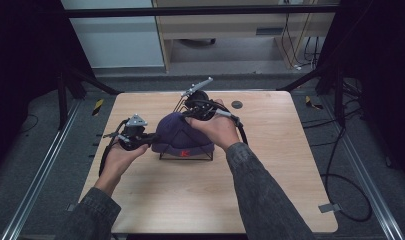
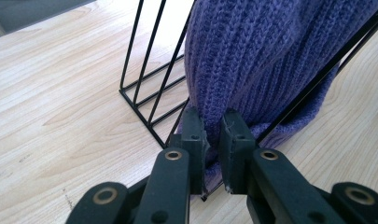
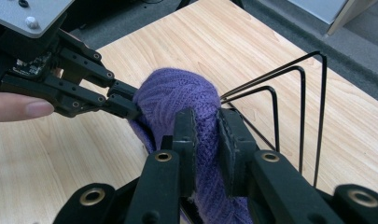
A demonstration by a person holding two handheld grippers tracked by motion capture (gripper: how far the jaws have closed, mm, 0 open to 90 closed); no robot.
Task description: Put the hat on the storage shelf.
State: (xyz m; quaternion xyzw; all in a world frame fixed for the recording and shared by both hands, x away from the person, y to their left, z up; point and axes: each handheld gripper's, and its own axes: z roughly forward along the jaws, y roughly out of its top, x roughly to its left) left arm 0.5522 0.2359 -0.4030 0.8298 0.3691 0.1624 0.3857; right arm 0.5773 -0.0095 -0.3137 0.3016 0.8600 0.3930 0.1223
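Observation:
A purple knit beanie [image 1: 182, 135] with a red mark on its brim hangs over a black wire rack [image 1: 187, 157] in the middle of the wooden table [image 1: 270, 165]. My left gripper [image 1: 152, 136] reaches in from the left and is shut on the beanie's lower edge [image 2: 261, 60], its pads pinching the knit beside the rack's wires [image 2: 144, 88]. From the far side, my right gripper [image 1: 190, 114] is shut on a fold of the beanie's crown [image 3: 177, 93]. In the right gripper view the left gripper [image 3: 126, 100] bites the hat's side, and the rack's loops [image 3: 298, 102] stand bare behind.
A small black round disc [image 1: 237, 104] sits in the table's far right part. Cables [image 1: 340, 185] lie on the floor to the right. A wooden cabinet [image 1: 240, 30] stands behind the table. Bare wood spreads in front of the rack.

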